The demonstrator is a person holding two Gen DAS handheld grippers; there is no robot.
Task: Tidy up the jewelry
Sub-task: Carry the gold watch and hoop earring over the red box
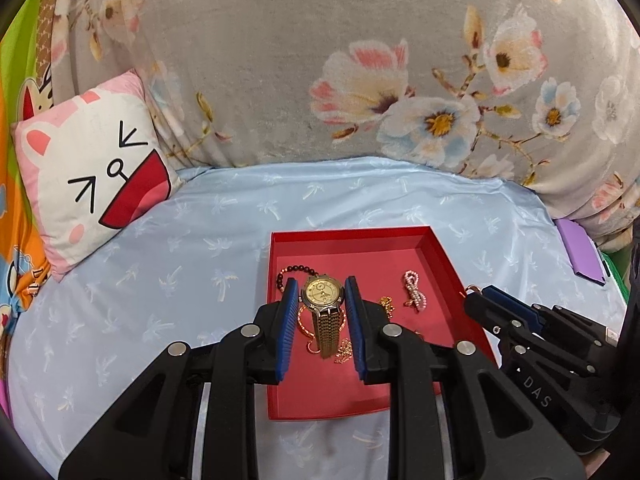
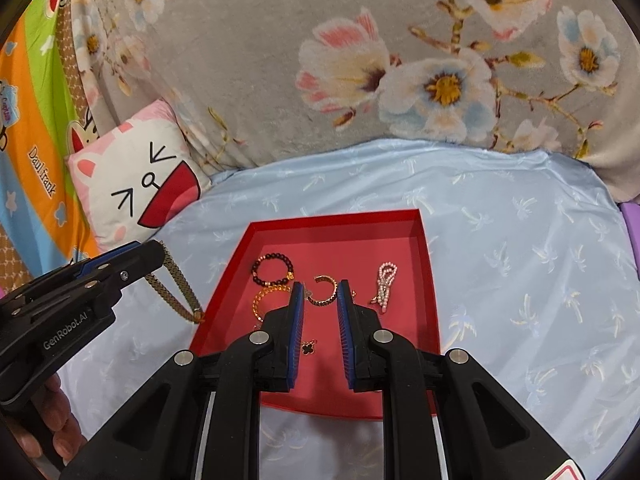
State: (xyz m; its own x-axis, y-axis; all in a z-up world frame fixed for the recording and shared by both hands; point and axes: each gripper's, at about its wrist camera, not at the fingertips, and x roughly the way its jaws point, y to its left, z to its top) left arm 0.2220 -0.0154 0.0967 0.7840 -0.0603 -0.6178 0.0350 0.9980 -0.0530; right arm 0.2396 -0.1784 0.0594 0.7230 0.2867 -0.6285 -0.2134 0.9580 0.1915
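Pale blue bedding carries my red tray (image 2: 424, 264). My left claw (image 1: 322, 292) is clamped on the gold watch (image 1: 322, 293), its band hanging lengthwise over the tray's left edge. My right claw (image 2: 320, 296) hovers with its jaws apart above the open gold bangle (image 2: 322, 290), nearest it.

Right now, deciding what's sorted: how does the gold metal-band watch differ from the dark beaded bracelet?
The gold metal-band watch hangs clamped in the left hand-held gripper; the dark beaded bracelet lies loose in the red tray. The watch is a strap with a dial; the bracelet a closed loop.
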